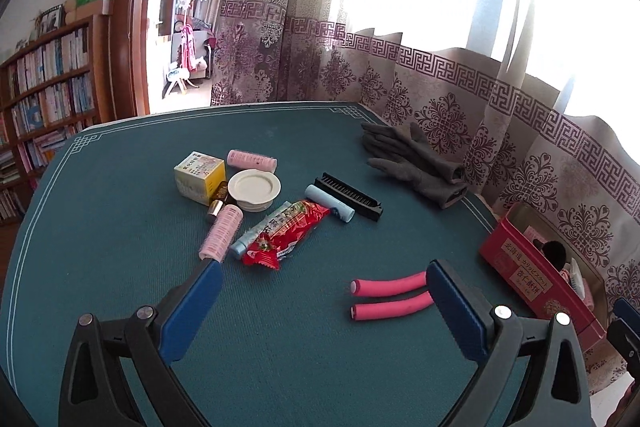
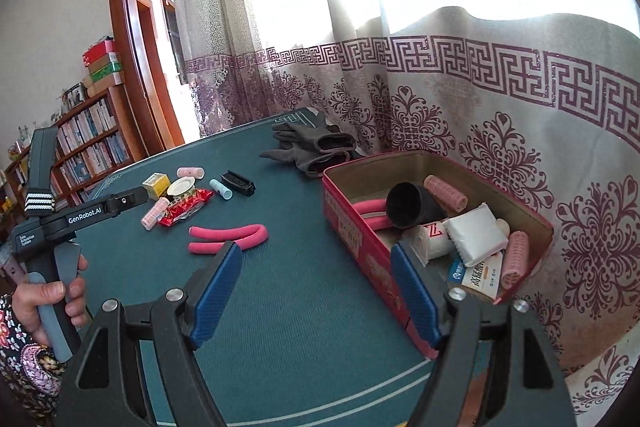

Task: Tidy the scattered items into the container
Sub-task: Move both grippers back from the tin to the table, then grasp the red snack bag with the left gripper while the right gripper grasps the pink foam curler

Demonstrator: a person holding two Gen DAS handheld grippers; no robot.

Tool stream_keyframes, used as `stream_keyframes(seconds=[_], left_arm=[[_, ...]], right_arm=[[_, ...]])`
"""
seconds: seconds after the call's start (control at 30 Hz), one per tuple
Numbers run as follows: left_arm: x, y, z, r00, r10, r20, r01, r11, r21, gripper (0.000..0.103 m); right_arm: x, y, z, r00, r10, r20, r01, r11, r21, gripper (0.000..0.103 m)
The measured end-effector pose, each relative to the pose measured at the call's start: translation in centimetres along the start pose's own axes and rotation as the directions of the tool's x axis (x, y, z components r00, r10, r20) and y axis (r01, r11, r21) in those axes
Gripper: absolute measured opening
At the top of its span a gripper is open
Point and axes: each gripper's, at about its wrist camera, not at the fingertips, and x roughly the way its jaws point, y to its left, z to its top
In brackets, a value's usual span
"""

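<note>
My left gripper (image 1: 322,275) stands wide open over the green table mat (image 1: 280,339), nothing between its fingers. A bent pink foam curler (image 1: 390,295) lies just beyond its right finger. Farther off sits a cluster: a red snack packet (image 1: 286,233), pink hair rollers (image 1: 222,233), a yellow box (image 1: 199,174), a white lid (image 1: 254,187), a blue tube (image 1: 330,205) and a black comb (image 1: 348,197). My right gripper (image 2: 316,255) is open and empty beside the red tin (image 2: 352,223), which holds a black cup (image 2: 408,205), rollers and packets.
Grey gloves (image 1: 416,163) lie at the far right of the table by the patterned curtain (image 2: 500,131). The tin (image 1: 532,267) sits at the table's right edge. A person's hand (image 2: 52,303) grips the left gripper's handle. Bookshelves (image 1: 48,87) stand at the left.
</note>
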Motion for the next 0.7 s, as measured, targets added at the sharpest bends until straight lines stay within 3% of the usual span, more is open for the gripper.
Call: stream_keyframes(seconds=[0.1,0.37,0.7], left_arm=[[1.3,1.5,0.1,1.0,0.007,-0.025,-0.007,1.0,-0.014,0.103],[7.8,3.3,1.7,0.993,0.054,-0.1,-0.048,0.997,0.06,0.103],[13.3,2.4,3.2,0.989,0.069,-0.134,-0.046,0.985,0.166,0.103]], right_arm=[[1.5,1.4,-0.3,0.998,0.031,-0.056,-0.032,0.999,-0.027,0.08],[4.7,4.4,-0.7,0.991,0.046,-0.128,-0.059,0.993,-0.102,0.08],[7.9,4.5,-0.4,0.98,0.057,-0.19,-0.075,0.993,-0.088,0.08]])
